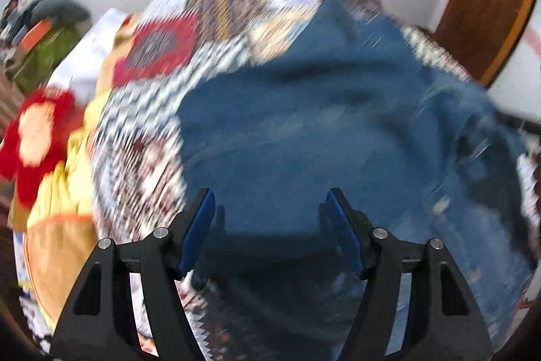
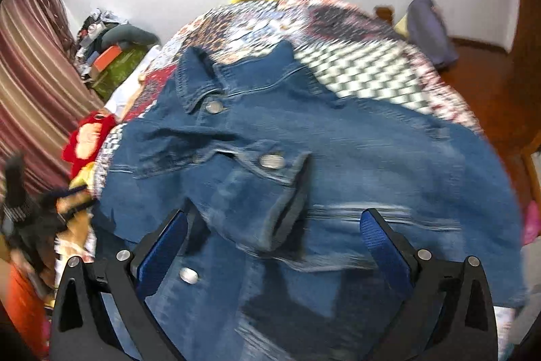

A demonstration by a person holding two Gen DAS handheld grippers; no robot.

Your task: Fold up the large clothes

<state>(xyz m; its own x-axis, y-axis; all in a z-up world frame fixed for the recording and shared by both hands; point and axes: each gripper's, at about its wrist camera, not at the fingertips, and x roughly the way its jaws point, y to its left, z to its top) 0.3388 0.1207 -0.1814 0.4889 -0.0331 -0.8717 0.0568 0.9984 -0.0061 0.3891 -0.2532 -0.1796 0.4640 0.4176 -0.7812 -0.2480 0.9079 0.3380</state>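
A blue denim jacket lies spread on a patchwork quilt, its collar at the far left and metal buttons showing. A sleeve cuff is folded across its front. My right gripper hovers open just above that cuff, one blue pad on either side and neither touching it. In the left wrist view, which is blurred, my left gripper stands open over a plain stretch of the jacket, with nothing between its fingers. The quilt shows beyond.
Red and yellow cloth is heaped at the bed's left side. A striped curtain hangs on the left, with a green box and clutter behind it. A grey-purple garment lies at the far right by wooden furniture.
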